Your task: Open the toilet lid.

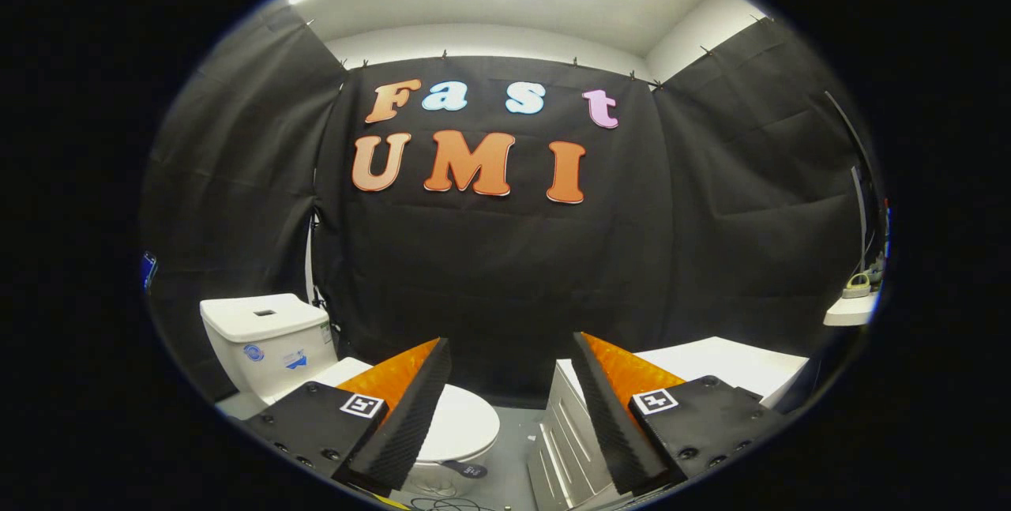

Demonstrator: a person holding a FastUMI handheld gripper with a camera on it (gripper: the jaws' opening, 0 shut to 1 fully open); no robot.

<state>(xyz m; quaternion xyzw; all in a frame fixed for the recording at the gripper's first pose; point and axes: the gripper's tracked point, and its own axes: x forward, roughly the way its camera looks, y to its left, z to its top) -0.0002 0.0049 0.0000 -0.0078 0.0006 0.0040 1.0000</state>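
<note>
A white toilet stands low and to the left, its tank [267, 337] against the black cloth wall. Its white lid [462, 424] lies flat and closed over the bowl, partly hidden behind my left finger [411, 404]. A small dark tab [464, 468] sticks out at the lid's front edge. My gripper [512, 353] is open, held well above and in front of the toilet, with nothing between its fingers. The lid's front sits below the left fingertip, apart from it.
A white cabinet [565, 432] with panelled front and a flat white top [723, 365] stands just right of the toilet, behind my right finger. A white shelf [851, 307] with small items hangs at the far right. Grey floor [513, 448] shows between toilet and cabinet.
</note>
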